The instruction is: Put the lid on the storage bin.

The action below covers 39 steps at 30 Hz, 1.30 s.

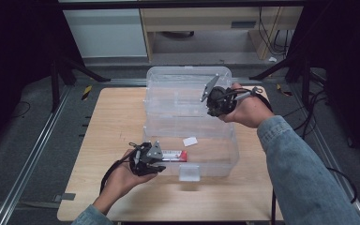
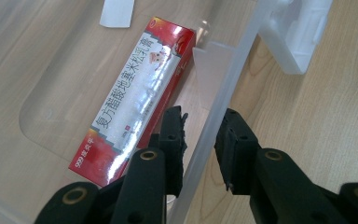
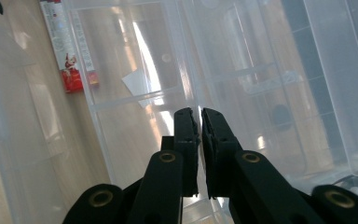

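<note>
High view has the clear plastic box mid-frame on the wooden tabletop, lid swung up and back toward the top of the frame. Left tool sits at the lower left of the box, and in the left gripper view its jaws straddle the front wall of the box with the rim between them; they look partly closed around it, though I can't tell for sure that the pads press on it. Red medicine carton lies flat on the box floor, just up and left of that tool, long axis running along the wall, so the left hand is the nearer one. Right tool is up at the raised lid, jaws pinched nearly together on the lid's edge by the look of the right gripper view. My guess is the lid comes down next, with the carton already inside.
</note>
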{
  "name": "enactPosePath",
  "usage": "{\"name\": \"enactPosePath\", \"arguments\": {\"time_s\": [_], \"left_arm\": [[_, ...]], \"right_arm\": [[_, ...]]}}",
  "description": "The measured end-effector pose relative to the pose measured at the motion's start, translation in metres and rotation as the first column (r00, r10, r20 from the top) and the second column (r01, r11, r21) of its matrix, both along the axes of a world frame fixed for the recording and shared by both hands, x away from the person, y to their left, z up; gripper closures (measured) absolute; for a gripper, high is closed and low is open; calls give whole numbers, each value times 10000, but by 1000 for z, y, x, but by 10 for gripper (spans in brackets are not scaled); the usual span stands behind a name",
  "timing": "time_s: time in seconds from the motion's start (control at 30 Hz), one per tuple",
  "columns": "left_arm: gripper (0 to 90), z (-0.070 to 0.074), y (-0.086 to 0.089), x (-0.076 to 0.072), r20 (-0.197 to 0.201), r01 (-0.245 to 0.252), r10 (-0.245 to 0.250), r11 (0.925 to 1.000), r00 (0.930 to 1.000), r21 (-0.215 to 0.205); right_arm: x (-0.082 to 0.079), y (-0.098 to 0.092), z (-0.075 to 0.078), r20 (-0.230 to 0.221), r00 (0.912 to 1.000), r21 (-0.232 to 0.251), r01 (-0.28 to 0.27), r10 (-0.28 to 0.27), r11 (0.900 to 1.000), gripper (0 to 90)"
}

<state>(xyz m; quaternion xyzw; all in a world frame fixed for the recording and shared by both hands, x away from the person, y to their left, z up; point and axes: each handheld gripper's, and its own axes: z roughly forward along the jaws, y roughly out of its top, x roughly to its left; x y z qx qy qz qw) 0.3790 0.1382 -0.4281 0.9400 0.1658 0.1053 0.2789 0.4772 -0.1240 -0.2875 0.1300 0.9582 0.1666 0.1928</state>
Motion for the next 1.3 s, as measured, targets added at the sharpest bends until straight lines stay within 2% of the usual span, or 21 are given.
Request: {"name": "enactPosePath", "arguments": {"time_s": [0.13,0.4,0.63,0.8,1.1,1.3], "left_arm": [[718,0,0,0,-14,-20,20,10000,10000,-28],[715,0,-1,-1,59,-93,93,10000,9999,-9],[711,0,-2,-1,130,-121,120,9999,9998,61],[707,0,-2,-1,109,-235,236,9997,9997,-42],[706,-1,-7,4,197,-346,349,9993,9992,-168],[706,-1,-7,4,219,-323,327,9993,9992,-168]], "right_arm": [[-9,0,0,75,9999,-76,-70,71,9999,856],[-21,-7,-2,44,9999,414,-163,161,9990,857],[-32,-7,-5,52,9996,379,-290,288,9989,857],[-33,-9,-5,25,9996,384,-280,280,9989,853],[-20,-10,-5,4,10000,325,-90,90,9994,842],[-29,-11,-7,84,9999,436,-132,129,9990,847]]}}
